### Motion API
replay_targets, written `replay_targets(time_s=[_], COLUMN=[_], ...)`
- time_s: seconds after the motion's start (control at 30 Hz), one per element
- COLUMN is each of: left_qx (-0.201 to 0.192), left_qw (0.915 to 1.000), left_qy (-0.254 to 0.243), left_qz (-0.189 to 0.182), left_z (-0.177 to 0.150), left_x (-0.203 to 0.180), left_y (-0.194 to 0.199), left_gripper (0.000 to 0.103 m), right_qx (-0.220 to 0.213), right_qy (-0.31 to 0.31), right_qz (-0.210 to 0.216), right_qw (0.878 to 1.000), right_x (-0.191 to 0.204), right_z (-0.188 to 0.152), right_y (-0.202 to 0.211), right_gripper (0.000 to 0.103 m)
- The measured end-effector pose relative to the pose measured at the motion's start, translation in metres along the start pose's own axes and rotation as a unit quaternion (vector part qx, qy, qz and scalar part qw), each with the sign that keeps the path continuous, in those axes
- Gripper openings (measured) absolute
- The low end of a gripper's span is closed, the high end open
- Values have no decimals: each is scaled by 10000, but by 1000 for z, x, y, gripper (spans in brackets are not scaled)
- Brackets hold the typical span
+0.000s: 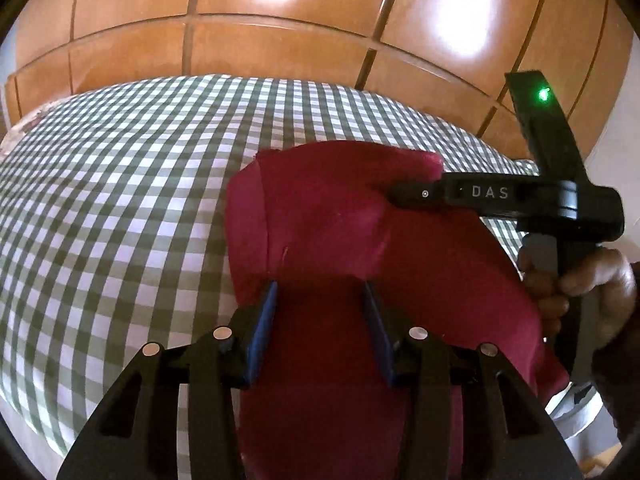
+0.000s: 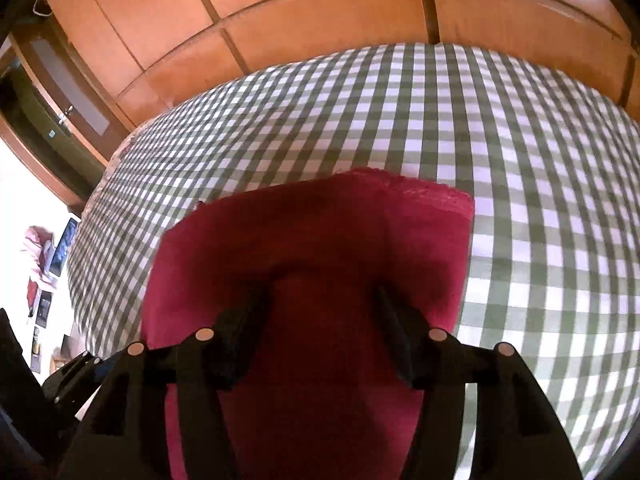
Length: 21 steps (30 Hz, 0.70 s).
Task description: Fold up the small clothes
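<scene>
We see the soft, light red cloth (image 1: 344, 232) lying on the checked bed (image 1: 120, 184), both the left claw (image 1: 320, 300) and right claw (image 2: 322, 300) open over it holding nothing, so we'd pinch its corners.

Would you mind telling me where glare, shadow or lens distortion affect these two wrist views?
Left wrist view: two blown-out glare patches on the wooden wardrobe; the checked bedcover bulges with fisheye curvature.
Right wrist view: the red garment falls into deep shadow near the right hand-held gripper, whose fingers read almost black; the bright area at the left edge is overexposed.
</scene>
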<state>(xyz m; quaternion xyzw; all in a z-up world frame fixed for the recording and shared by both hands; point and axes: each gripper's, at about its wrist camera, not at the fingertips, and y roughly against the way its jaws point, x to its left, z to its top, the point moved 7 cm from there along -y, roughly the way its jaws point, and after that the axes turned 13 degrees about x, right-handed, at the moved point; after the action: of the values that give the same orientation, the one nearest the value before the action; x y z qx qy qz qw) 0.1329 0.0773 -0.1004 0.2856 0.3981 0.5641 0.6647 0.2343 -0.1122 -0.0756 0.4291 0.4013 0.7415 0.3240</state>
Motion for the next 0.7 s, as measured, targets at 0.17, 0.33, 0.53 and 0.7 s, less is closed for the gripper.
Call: replay_targets(time_s=[0.17,0.33,0.53,0.7], left_qx=[-225,-359,-205,-109], left_qw=[9991,9977,9987,9993], left_qy=[-3,114,157,223], left_qz=[367,569,448,263], left_z=[2,1,-10,-16], left_x=[-7,2,6,7], left_y=[19,30,24,20], left_gripper=[59,81,81,82], right_qx=[-576,-758,-494,-184], right_qy=[-119,-483,-611,-558], right_qz=[362,1035,1602,2072], right_qw=[9976,9906,9840,9765], right_x=[-9,-23,-29,-12], right_z=[-15,-42,-78,-87], right_y=[39,64,64,44], right_gripper=[92,94,94,93])
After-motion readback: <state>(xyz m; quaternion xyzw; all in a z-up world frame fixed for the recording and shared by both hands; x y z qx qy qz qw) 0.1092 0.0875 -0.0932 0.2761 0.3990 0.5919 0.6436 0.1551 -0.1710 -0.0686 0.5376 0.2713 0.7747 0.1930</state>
